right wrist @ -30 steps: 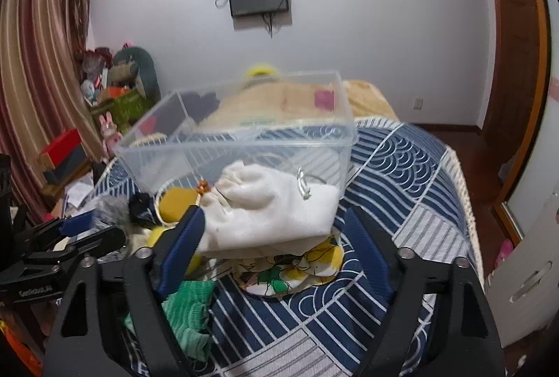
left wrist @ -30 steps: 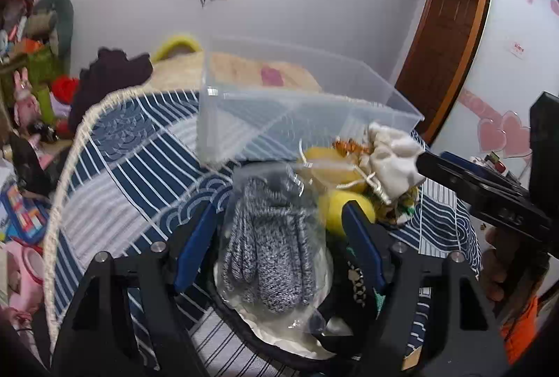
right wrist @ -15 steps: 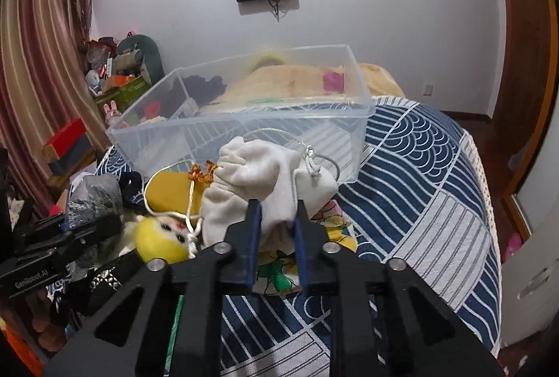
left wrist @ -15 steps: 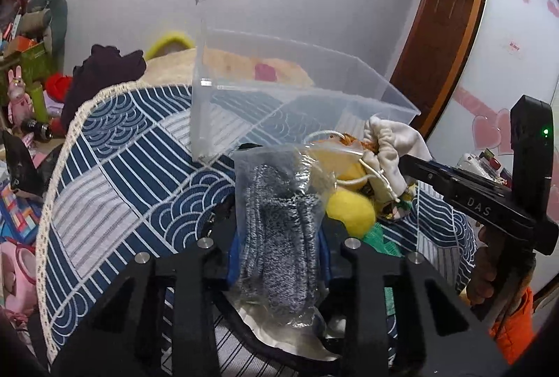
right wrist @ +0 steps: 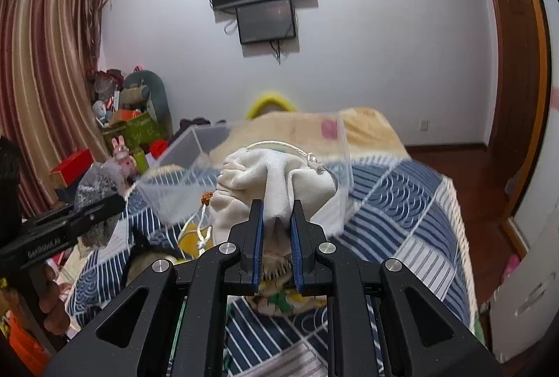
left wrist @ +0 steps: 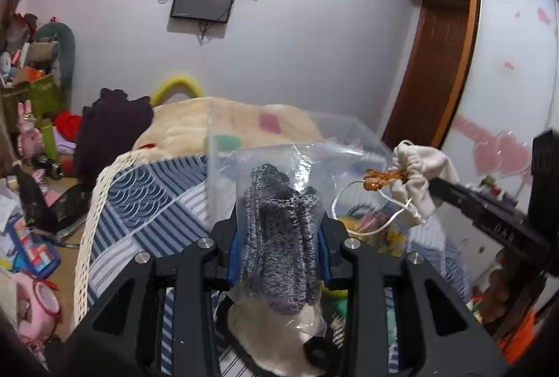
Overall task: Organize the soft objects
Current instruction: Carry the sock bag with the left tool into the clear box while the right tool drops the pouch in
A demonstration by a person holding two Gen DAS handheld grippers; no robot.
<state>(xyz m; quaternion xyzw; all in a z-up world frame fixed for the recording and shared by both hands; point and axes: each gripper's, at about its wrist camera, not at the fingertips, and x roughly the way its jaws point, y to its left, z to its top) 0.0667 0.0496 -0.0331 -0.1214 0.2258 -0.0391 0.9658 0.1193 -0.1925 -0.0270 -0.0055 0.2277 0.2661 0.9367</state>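
Observation:
My left gripper [left wrist: 277, 237] is shut on a clear plastic bag of grey knit gloves [left wrist: 279, 230] and holds it up above the bed. My right gripper [right wrist: 276, 214] is shut on a white drawstring pouch [right wrist: 276, 181] with an amber bead tassel [left wrist: 382, 178], also lifted. The pouch shows in the left wrist view [left wrist: 419, 174] at the right. A clear plastic bin [right wrist: 195, 146] stands on the bed just beyond both held things; it also shows in the left wrist view [left wrist: 335, 129].
A blue-and-white patterned bedspread [right wrist: 401, 202] covers the bed. A yellow plush toy [left wrist: 374, 230] and patterned cloth [right wrist: 279, 300] lie below the grippers. A beige blanket [left wrist: 188, 122] and dark garment [left wrist: 108, 129] lie behind the bin. Clutter fills the floor at left [left wrist: 28, 237].
Both grippers closed, the left on the glove bag and the right on the pouch, then lifted them off the bed toward the bin.

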